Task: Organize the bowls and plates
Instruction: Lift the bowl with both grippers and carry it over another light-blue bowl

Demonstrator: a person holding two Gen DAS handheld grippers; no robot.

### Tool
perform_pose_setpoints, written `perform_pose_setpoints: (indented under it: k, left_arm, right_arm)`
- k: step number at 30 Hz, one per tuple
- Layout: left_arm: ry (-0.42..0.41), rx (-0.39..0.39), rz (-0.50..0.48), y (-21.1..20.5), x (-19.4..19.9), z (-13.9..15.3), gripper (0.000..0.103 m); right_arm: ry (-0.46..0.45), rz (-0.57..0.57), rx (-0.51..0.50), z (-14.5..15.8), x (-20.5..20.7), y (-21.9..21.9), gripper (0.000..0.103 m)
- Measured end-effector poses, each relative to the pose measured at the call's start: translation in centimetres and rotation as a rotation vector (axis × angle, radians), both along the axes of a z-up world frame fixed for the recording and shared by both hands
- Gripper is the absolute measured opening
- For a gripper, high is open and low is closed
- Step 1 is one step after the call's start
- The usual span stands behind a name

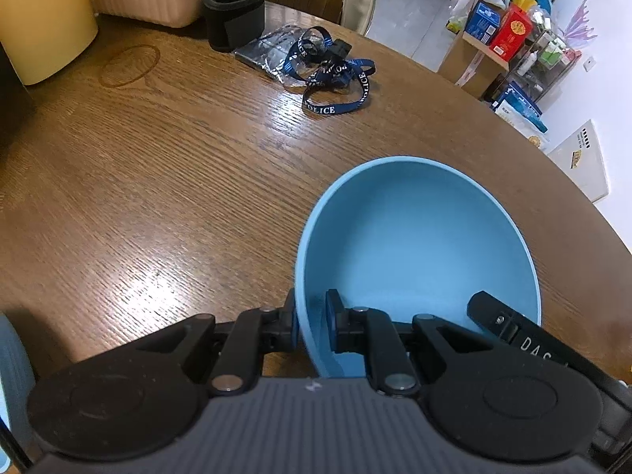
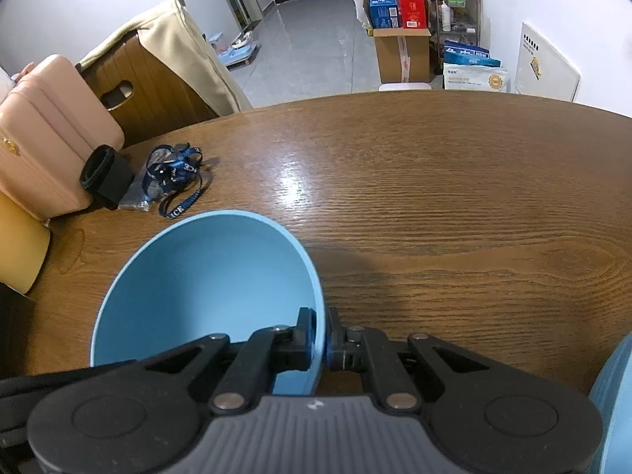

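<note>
A light blue bowl [image 1: 418, 245] is held over the round wooden table [image 1: 158, 181] by both grippers. My left gripper [image 1: 312, 320] is shut on the bowl's left rim, one finger inside and one outside. The right gripper's black finger [image 1: 497, 320] shows at the bowl's right side. In the right wrist view my right gripper [image 2: 320, 335] is shut on the right rim of the same blue bowl [image 2: 205, 276]. Another light blue dish edge [image 2: 616, 403] shows at the right border, and a similar blue-grey edge [image 1: 12, 363] at the left border.
A blue "POLICE" lanyard [image 1: 331, 75] on a plastic sleeve and a black cylinder [image 1: 233, 12] lie at the table's far side. A pink case [image 2: 43, 134] and a yellow container [image 1: 43, 19] stand at the far left. Boxes and a shelf [image 2: 410, 19] stand beyond the table.
</note>
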State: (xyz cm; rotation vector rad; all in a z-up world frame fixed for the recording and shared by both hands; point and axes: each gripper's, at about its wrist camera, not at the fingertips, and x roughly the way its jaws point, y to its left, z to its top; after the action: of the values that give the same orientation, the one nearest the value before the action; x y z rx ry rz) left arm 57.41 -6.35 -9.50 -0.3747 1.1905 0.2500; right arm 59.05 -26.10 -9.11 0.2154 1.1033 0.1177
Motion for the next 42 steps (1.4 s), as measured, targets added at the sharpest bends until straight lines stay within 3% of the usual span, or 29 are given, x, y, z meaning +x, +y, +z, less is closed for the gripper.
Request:
perform_pose_setpoints:
  k: [42]
  left_arm:
    - [-0.122,0.04,-0.029,2.0,-12.2,11.3,0.014]
  right_arm:
    - [-0.162,0.023,0.024,11.2,-11.8,2.7,0.006]
